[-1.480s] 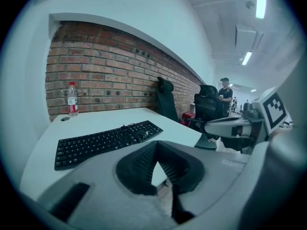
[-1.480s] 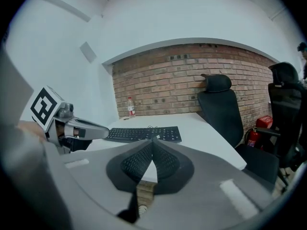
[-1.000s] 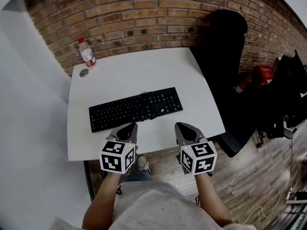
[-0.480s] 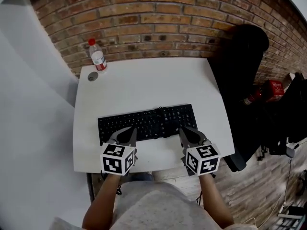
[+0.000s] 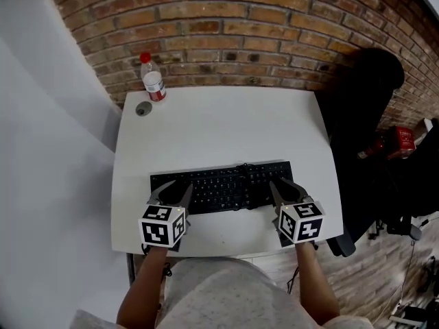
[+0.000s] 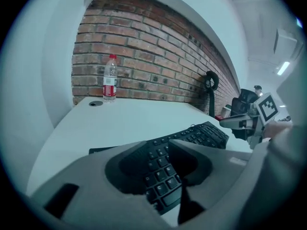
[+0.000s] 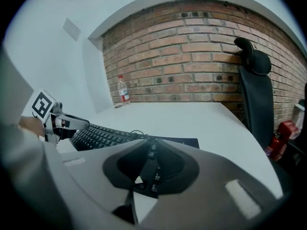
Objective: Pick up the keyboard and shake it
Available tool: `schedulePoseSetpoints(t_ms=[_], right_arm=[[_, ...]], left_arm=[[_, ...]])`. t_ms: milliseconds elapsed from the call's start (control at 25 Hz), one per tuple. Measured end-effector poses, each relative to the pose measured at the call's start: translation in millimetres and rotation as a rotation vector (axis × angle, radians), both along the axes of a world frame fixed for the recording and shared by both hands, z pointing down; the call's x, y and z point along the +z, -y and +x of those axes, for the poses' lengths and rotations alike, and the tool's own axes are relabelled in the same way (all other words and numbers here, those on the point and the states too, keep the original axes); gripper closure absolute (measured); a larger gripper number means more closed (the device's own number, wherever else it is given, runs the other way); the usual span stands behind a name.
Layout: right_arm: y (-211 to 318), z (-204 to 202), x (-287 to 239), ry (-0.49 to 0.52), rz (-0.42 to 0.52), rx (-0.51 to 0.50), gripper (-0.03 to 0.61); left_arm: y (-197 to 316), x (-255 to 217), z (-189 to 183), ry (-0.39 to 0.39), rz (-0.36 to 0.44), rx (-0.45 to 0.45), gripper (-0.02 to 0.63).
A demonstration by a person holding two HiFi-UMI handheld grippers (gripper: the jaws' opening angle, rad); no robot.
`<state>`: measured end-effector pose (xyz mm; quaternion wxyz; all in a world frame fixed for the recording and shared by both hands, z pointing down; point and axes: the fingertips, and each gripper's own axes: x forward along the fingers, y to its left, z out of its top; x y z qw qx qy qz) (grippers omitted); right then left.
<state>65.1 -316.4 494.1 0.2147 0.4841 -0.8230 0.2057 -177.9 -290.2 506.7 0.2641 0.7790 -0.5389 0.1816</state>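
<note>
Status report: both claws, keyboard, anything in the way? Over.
Both opening: left claw, right claw, over near edge of keyboard, flat on table, nothing gripped. Nothing blocks; bottle stands far back.

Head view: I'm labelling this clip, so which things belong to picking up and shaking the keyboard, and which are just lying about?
Job: keyboard; left tongs and right tongs, both opening, the keyboard's near edge between each pair, not gripped.
Lying about: water bottle; round grey disc beside it; black chair; red canister.
</note>
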Motion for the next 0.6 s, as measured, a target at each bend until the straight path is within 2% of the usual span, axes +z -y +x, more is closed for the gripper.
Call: schedulePoseSetpoints(t_ms=[200,360,600], right_arm=[[22,14,8,-0.036,-0.026,0.014,0.46],[35,23,11,-0.06,-0.041,0.02,0.426],[46,33,23,-0.067,-0.095,0.021,0.337]], left_arm=[[10,11,-36,0.013,-0.05,-0.071,0.363],[16,15,-58,0.024,-0.074,-0.11,0.305],[17,22,-72,0.008,-0.135,-0.116,0.197]])
